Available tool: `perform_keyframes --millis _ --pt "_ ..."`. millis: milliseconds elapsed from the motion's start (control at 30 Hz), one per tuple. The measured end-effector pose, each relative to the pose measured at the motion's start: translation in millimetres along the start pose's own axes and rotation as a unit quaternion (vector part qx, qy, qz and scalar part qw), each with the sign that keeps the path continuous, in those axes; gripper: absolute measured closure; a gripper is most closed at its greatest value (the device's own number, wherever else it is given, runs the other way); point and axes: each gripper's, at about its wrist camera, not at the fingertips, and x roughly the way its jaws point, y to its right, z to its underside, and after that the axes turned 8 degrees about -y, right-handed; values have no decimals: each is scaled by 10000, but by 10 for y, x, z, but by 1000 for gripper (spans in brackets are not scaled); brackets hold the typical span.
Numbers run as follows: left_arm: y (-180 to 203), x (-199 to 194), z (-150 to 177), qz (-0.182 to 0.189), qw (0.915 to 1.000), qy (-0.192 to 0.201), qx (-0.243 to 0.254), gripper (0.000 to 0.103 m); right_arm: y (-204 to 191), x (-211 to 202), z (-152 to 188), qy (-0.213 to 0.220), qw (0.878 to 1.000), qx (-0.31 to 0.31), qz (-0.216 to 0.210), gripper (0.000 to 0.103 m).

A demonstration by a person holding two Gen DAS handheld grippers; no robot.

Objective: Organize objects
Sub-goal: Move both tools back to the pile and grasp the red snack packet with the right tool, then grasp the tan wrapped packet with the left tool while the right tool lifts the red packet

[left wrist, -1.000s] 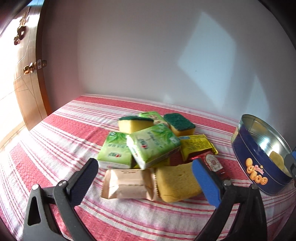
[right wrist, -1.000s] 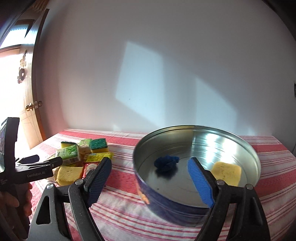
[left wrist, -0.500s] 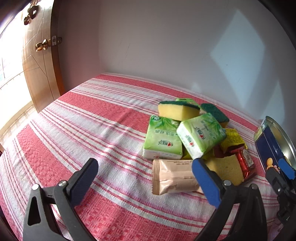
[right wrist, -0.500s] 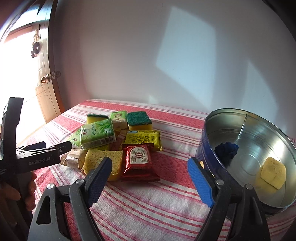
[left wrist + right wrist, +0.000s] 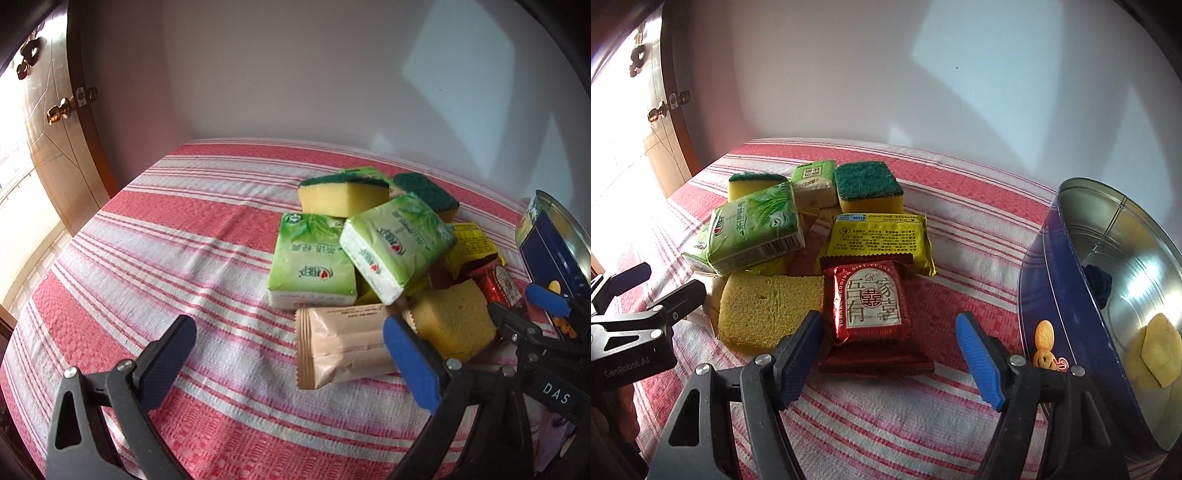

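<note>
A pile of objects lies on the red-striped cloth: green tissue packs [image 5: 312, 258] [image 5: 753, 229], green-topped sponges [image 5: 343, 190] [image 5: 868, 184], a yellow sponge [image 5: 452, 321] [image 5: 768, 310], a beige packet [image 5: 341, 343], a yellow packet [image 5: 879, 236] and a red packet [image 5: 870, 302]. A blue round tin [image 5: 1108, 295] on the right holds a yellow sponge piece [image 5: 1158, 347] and a dark blue item [image 5: 1099, 282]. My left gripper [image 5: 288, 354] is open, empty, low before the beige packet. My right gripper [image 5: 890, 347] is open, empty, straddling the red packet's near end.
A white wall stands behind the table. A wooden door [image 5: 55, 155] with a brass knob is at the left. The striped cloth [image 5: 166, 258] stretches left of the pile. The tin's edge [image 5: 546, 240] shows at the right of the left wrist view.
My right gripper has swung left from over the tin to the pile, now close to the red packet. My left gripper has shifted left, so the pile sits further right in its view.
</note>
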Motion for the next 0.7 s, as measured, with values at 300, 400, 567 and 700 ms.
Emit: perform_keyframes --millis 300,400,567,700 --pt "166 169 -55 6 9990 -444 93 1 64 103 -44 -217 9992 83 -324 37" --pt "105 243 -63 140 9980 -613 -105 0 32 88 -28 -204 9994 -39 -264 50" --pt "146 199 -53 239 9986 -470 15 24 35 60 -3 -164 9992 -104 -358 53" --pt "214 147 -37 409 9984 -339 197 68 68 -23 36 -7 9993 -87 -367 53"
